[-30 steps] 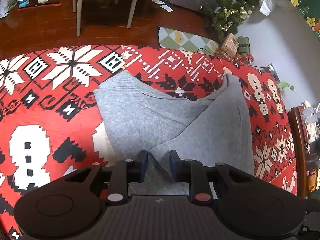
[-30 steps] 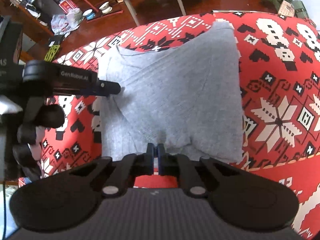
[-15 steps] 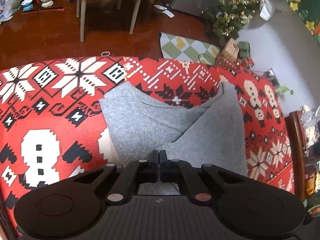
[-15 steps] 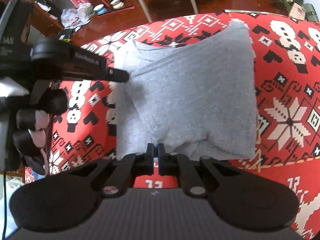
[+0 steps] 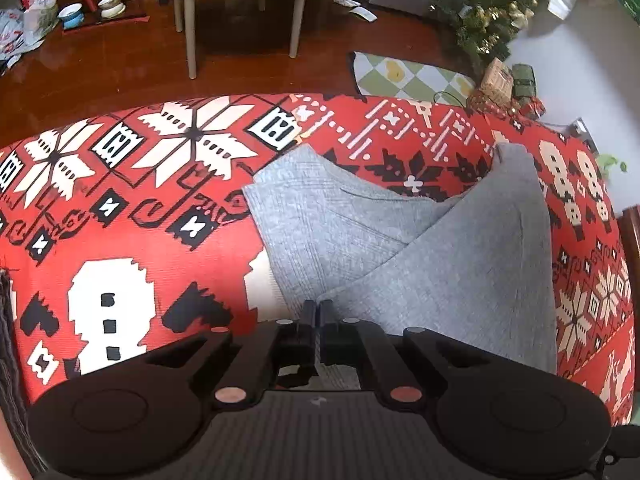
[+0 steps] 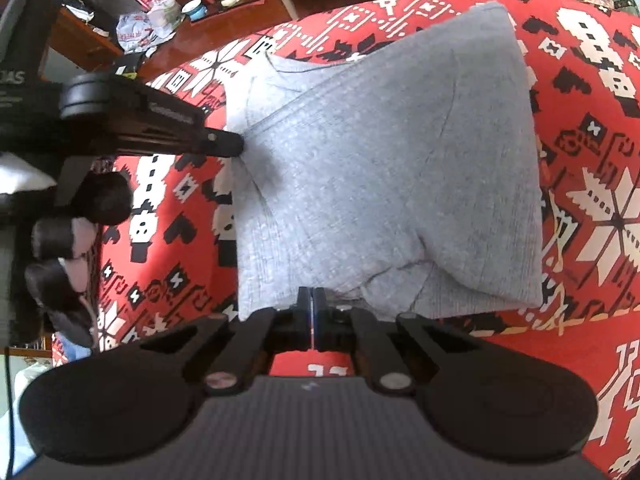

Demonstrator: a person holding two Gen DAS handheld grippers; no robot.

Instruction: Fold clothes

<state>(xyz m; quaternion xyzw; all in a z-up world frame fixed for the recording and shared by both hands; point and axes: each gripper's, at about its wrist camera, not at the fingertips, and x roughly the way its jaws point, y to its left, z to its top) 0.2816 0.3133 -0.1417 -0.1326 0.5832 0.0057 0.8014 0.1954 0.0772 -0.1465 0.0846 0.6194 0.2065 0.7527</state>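
A grey knit garment (image 5: 400,248) lies partly folded on a table under a red patterned cloth (image 5: 120,200). It also shows in the right wrist view (image 6: 380,168). My left gripper (image 5: 318,312) is shut on the garment's near edge, and shows from the side in the right wrist view (image 6: 228,145) at the garment's left edge. My right gripper (image 6: 312,312) is shut on the garment's near hem. One flap lies diagonally over the other layer.
Beyond the table's far edge are a wooden floor, a chair (image 5: 240,8) with clothes on it, a small Christmas tree (image 5: 492,12) and a checked mat (image 5: 408,76). Bowls (image 5: 92,8) sit on the floor at far left.
My left gripper has closed on the garment's edge; it was open a second ago. Both grippers have drawn back a little, lifting the near edge.
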